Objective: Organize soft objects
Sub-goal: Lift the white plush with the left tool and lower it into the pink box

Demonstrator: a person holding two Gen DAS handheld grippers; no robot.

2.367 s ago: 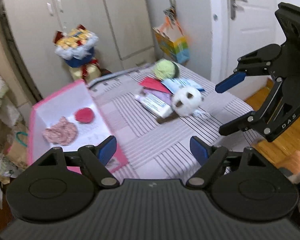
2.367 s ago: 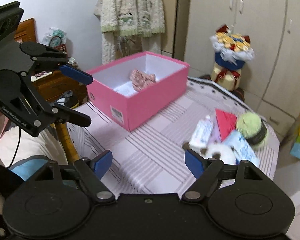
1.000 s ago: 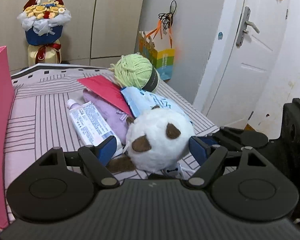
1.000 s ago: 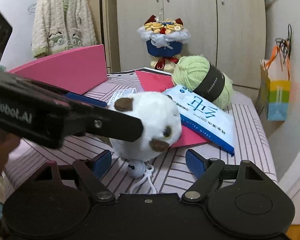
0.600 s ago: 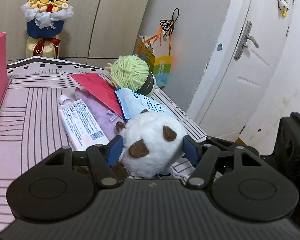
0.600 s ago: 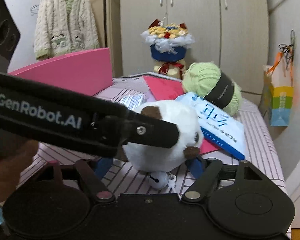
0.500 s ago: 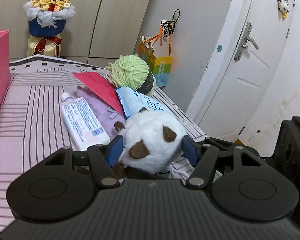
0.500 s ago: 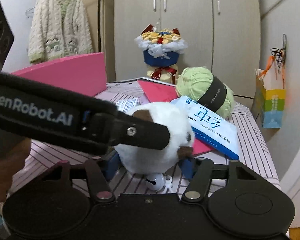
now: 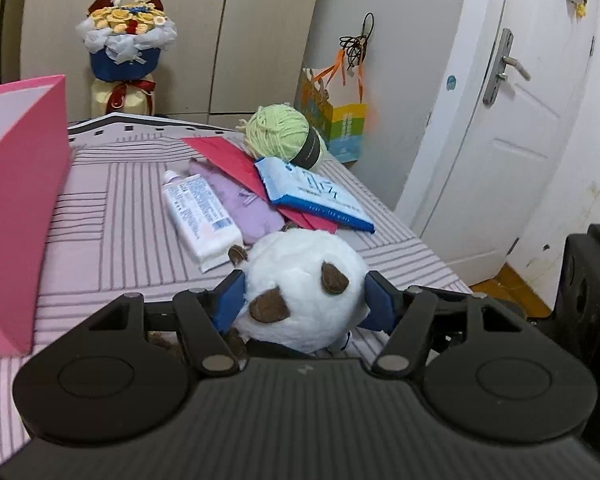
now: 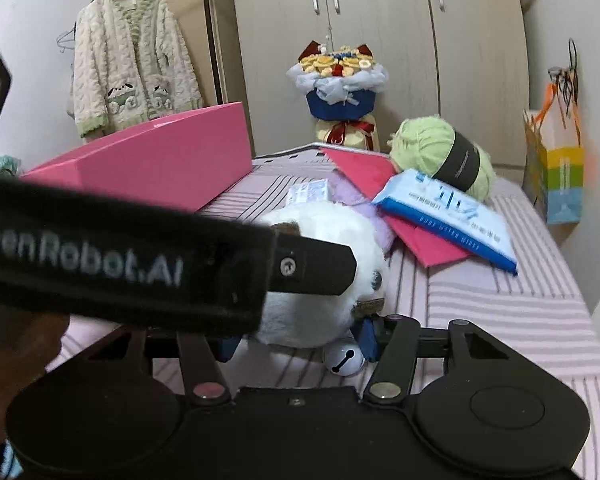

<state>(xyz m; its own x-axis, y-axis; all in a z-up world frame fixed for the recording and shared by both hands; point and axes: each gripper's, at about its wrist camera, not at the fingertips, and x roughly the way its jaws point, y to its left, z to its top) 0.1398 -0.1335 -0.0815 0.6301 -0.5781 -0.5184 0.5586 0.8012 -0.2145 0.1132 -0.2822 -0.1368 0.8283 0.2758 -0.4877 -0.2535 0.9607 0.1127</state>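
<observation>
A round white plush toy (image 9: pixel 304 292) with brown patches sits at the near edge of the striped table. My left gripper (image 9: pixel 305 300) is shut on it, blue pads pressed into both sides. My right gripper (image 10: pixel 296 338) is shut on the same plush toy (image 10: pixel 324 280) from the other side, and the left gripper's arm crosses in front of it in the right wrist view. A small white bell (image 10: pixel 343 358) hangs under the toy. A pink box (image 10: pixel 160 164) stands at the left. A green yarn ball (image 9: pixel 284 136) lies at the far edge.
A white tube (image 9: pixel 200 216), a purple pouch (image 9: pixel 244 204), a red envelope (image 9: pixel 236 162) and a blue wipes pack (image 9: pixel 316 196) lie behind the toy. A flower bouquet (image 9: pixel 124 52) and cupboards stand beyond the table. A door (image 9: pixel 496 136) is at the right.
Both grippers came in from apart and closed on the plush toy from opposite sides. The toy now sits a little higher between the pads.
</observation>
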